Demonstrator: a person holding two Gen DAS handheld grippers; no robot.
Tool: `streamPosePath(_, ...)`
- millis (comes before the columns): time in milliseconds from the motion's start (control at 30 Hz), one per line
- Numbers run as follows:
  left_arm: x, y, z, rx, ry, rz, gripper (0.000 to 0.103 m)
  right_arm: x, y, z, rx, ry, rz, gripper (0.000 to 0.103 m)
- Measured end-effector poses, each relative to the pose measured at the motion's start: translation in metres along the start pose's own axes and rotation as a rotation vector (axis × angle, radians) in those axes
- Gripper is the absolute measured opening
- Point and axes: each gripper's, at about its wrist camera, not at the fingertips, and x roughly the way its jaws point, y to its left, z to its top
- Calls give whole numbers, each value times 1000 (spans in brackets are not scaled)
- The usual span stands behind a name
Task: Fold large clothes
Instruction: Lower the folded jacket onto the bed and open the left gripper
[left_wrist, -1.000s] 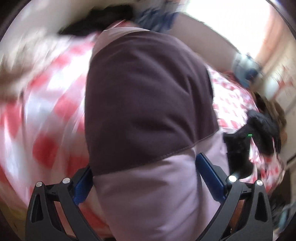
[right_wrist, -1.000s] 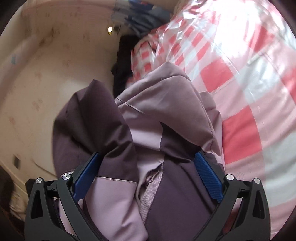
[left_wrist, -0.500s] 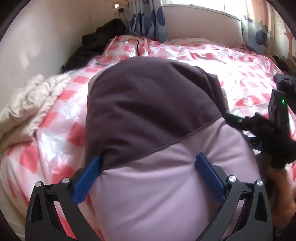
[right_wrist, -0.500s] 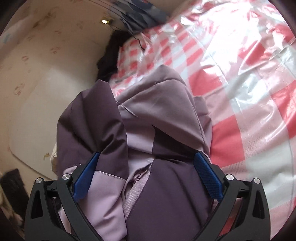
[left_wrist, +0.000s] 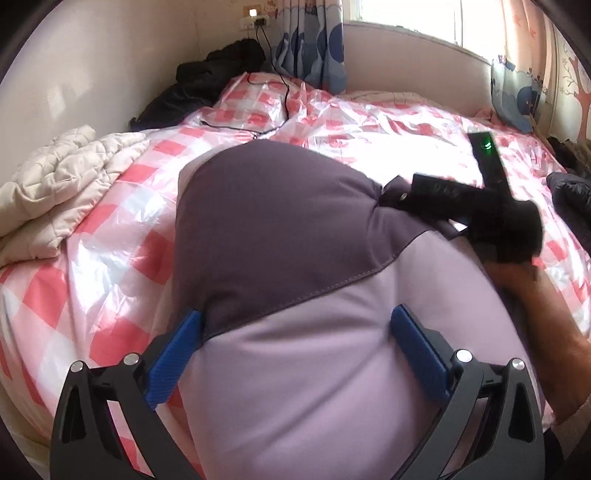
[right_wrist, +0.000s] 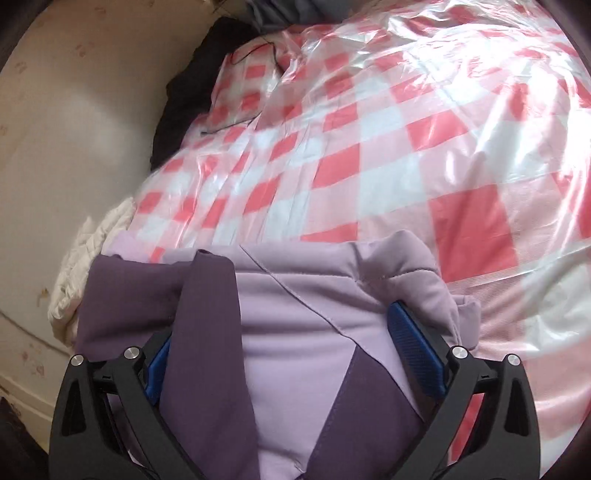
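A padded jacket in dark purple and pale lilac (left_wrist: 288, 258) lies bunched on the red-and-white checked bed (left_wrist: 110, 229). My left gripper (left_wrist: 295, 350) has its jaws wide with the jacket's bulk between its blue pads (left_wrist: 173, 354). My right gripper (right_wrist: 291, 354) also has wide jaws with jacket folds (right_wrist: 295, 325) packed between them. The right gripper shows in the left wrist view (left_wrist: 461, 199), at the jacket's far right edge, held by a hand. Whether either one pinches the cloth is hidden.
The bed is covered in shiny clear plastic (right_wrist: 406, 129). A cream quilt (left_wrist: 62, 173) lies at the left edge by the wall. Dark clothes (left_wrist: 199, 85) are heaped at the head corner, with a cable (left_wrist: 284, 99) across the pillow. Another dark garment (left_wrist: 569, 199) lies at the right.
Both grippers have brought the jacket down towards the bed. In the right wrist view the jacket has dropped lower in frame and more of the checked bed shows.
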Motion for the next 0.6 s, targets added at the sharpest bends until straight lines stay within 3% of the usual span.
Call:
streamPosePath(100, -1, 1, -7, 8, -15, 8, 98, -28, 18, 2, -36, 58, -44, 96)
streamPosePath(167, -2, 7, -11, -9, -26, -2, 98, -61, 37, -9, -104, 59, 10, 96)
streamPosePath(267, -2, 11, -11, -23, -30, -13, 98, -109, 56, -53, -225, 30, 20, 96)
streamPosePath(300, -2, 10, -11, -21, -29, -10, 98, -104, 52, -78, -263, 71, -75, 96)
streamPosePath(333, -1, 9, -10, -11, -20, -8, 98, -97, 43, -91, -263, 78, -107, 96)
streamPosePath(400, -3, 3, -9, 35, 3, -14, 98, -87, 12, -104, -139, 65, -10, 97)
streamPosePath(500, -29, 6, -13, 34, 2, -31, 97, -98, 8, -101, -46, 75, 4, 96)
streamPosePath(567, -39, 12, -20, 24, -13, -19, 98, -116, 16, -111, -76, 56, 3, 96)
streamPosePath(600, -37, 16, -27, 23, -4, -27, 98, -118, 18, -121, -119, 64, -36, 96)
